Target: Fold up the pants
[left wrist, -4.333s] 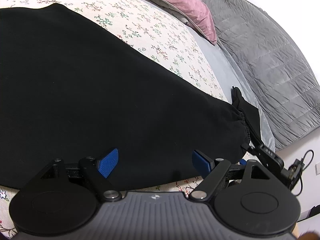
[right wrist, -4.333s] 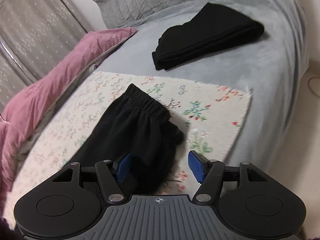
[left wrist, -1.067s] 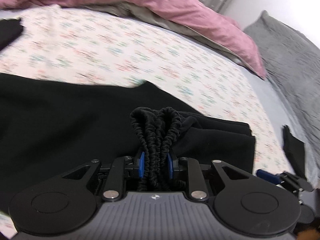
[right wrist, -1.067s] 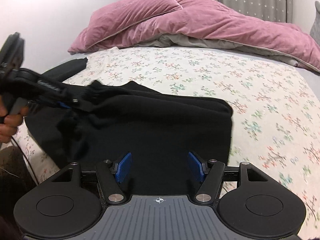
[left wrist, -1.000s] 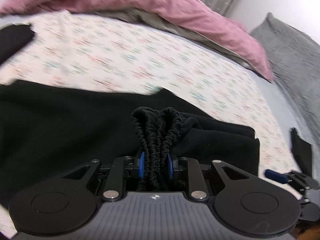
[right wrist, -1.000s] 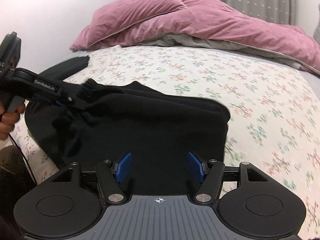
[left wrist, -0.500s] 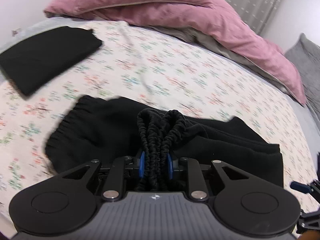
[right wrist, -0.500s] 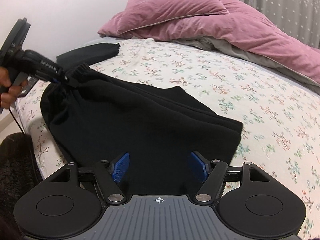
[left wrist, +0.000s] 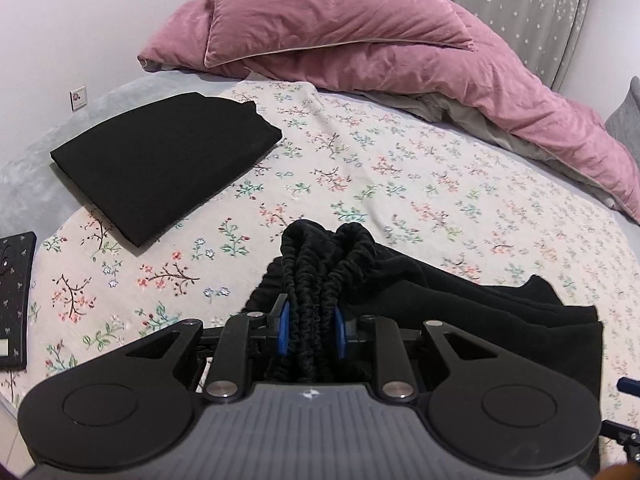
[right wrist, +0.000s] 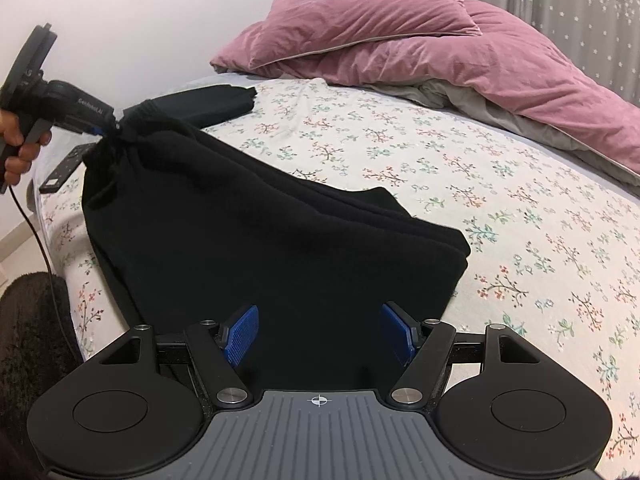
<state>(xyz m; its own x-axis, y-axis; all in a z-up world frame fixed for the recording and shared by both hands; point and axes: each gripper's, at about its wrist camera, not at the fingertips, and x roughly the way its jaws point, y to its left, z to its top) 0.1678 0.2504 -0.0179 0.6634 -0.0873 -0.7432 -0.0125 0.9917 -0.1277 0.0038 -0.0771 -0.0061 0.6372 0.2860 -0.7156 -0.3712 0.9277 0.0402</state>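
Note:
The black pants (right wrist: 260,240) lie folded in layers on the floral sheet (right wrist: 520,200), near the bed's front edge. My left gripper (left wrist: 310,328) is shut on the bunched elastic waistband (left wrist: 328,248) and holds that end lifted off the bed. In the right wrist view the left gripper (right wrist: 100,128) shows at the far left in a person's hand (right wrist: 18,148), with the cloth hanging from it. My right gripper (right wrist: 318,332) hovers open over the near edge of the pants. Cloth lies below its blue pads (right wrist: 240,334), and they do not press on it.
Another folded black garment (left wrist: 160,160) lies at the back left of the bed. A pink duvet and pillow (left wrist: 360,40) are heaped along the far side. A flat black device (left wrist: 12,292) rests at the left edge. A dark rug (right wrist: 32,340) covers the floor beside the bed.
My left gripper has carried the waistband leftward and slightly up, drawing the pants into a shorter layered pile. The right gripper has shifted along the near edge, its jaws a little wider.

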